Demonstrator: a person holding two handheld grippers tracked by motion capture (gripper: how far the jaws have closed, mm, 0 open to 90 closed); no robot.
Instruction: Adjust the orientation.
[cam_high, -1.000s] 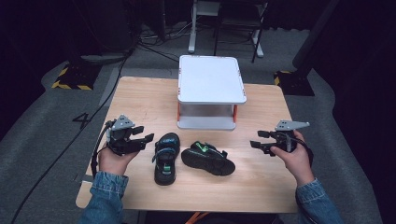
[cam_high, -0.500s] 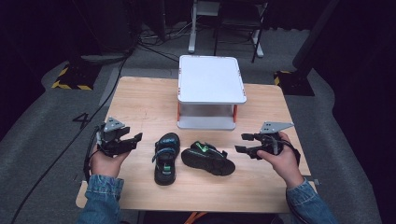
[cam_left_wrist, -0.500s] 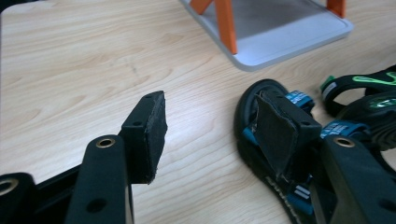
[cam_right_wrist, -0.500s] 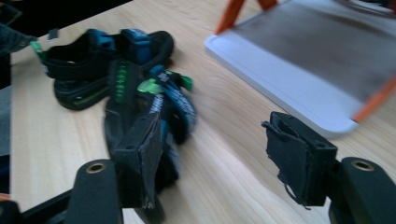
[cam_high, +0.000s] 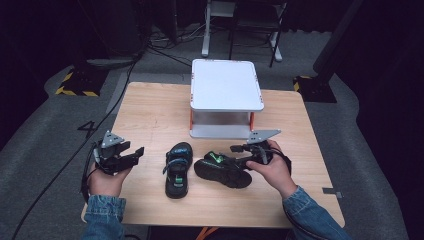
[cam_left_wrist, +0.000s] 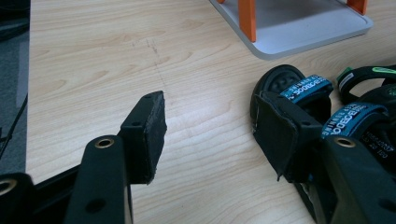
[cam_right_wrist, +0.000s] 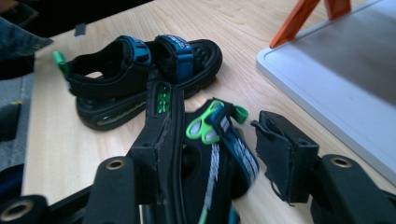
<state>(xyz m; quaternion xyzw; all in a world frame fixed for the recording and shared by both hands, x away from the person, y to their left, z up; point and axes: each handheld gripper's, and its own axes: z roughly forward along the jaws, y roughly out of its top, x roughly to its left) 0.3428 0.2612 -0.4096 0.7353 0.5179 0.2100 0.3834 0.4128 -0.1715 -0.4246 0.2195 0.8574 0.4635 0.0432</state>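
Still bare (both tiers): white rack (cam_high: 227, 85).

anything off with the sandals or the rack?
The pair isn't aligned: the left sandal sits upright with its toe toward the white rack, while the right sandal lies crosswise and tilted. The right claw is at its heel strap. The rack looks fine.

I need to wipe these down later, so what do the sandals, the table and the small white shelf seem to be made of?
Sandals: likely matte black foam or rubber soles, woven fabric straps with printed lettering. Table: light wood or wood-look laminate with visible grain, satin. Shelf: smooth white boards, probably plastic or coated metal, on orange posts.
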